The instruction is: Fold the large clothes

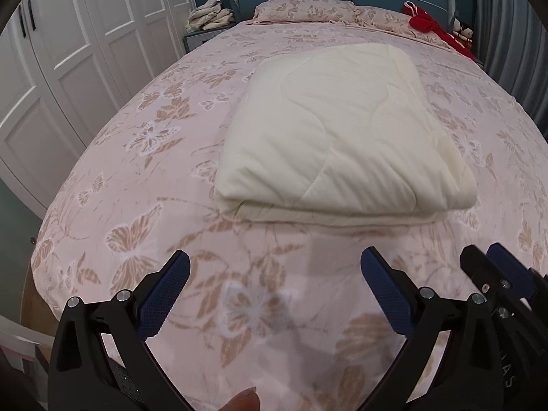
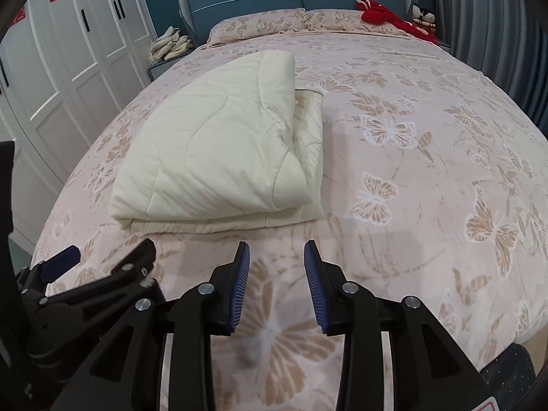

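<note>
A folded cream quilt (image 1: 339, 137) is lying mid-bed (image 1: 137, 171); the left hand-held gripper (image 1: 274, 274) is gaping wide, the right hand-held gripper (image 2: 276, 257) is hovering narrowly parted, both empty.

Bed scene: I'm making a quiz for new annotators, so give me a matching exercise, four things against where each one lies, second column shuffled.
Things:
1. cream quilt
2. red garment
3. beige clothes pile
4. left hand-held gripper

Places:
A. on the nightstand beside the headboard
B. folded, mid-bed on the butterfly bedspread
C. open, over the foot of the bed
D. by the pillows, far right corner

Pairs: 1-B, 2-D, 3-A, 4-C
</note>
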`<state>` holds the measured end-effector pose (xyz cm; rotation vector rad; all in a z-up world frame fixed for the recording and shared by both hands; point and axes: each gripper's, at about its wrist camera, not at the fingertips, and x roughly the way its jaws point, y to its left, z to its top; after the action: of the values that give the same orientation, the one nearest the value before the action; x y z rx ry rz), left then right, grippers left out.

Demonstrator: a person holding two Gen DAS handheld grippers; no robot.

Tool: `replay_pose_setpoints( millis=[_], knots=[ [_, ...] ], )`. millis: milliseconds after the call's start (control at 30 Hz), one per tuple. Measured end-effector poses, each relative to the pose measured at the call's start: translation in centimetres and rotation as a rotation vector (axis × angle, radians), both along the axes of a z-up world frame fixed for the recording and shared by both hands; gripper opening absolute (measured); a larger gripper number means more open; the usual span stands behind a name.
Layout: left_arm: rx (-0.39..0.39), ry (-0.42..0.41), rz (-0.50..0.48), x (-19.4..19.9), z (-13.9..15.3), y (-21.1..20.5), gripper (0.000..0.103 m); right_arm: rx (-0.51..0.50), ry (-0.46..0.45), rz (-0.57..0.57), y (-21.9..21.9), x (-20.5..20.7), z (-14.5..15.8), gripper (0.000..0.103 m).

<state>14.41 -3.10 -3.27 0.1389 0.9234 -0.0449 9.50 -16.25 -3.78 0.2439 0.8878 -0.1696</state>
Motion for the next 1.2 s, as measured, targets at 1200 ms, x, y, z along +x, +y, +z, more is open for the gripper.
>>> replay_pose_setpoints(
  millis=[1200],
  knots=[
    [-0.001, -0.081, 0.012, -4.7, 0.3, 0.6, 0.097, -0.098, -0.056, 0.004, 1.4, -4.4, 0.6, 0.035]
  ],
)
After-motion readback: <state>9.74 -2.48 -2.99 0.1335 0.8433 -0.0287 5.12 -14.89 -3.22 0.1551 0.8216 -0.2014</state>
